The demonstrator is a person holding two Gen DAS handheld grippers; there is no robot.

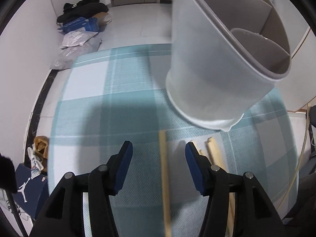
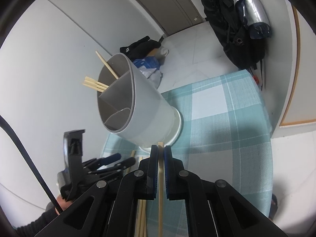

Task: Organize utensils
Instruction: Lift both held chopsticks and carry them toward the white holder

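A grey utensil holder (image 1: 217, 69) (image 2: 142, 106) with inner dividers stands on the teal checked cloth (image 2: 217, 118). Several wooden chopsticks (image 2: 94, 84) stick out of its far compartment. My right gripper (image 2: 161, 150) is shut on a single chopstick (image 2: 161, 177), just in front of the holder's base. My left gripper (image 1: 159, 156) is open, and a blurred chopstick (image 1: 165, 177) runs between its fingers without touching the pads. The right wrist view shows the left gripper (image 2: 127, 158) low at the left, held by a hand. More loose chopsticks (image 1: 214, 152) (image 2: 142, 217) lie on the cloth.
The cloth-covered table (image 1: 88, 108) ends near a white wall on the left. On the floor beyond lie black clothes and bags (image 1: 83, 17) and a blue shoe box (image 1: 29, 187). A black backpack and a silver umbrella (image 2: 246, 9) hang at the right.
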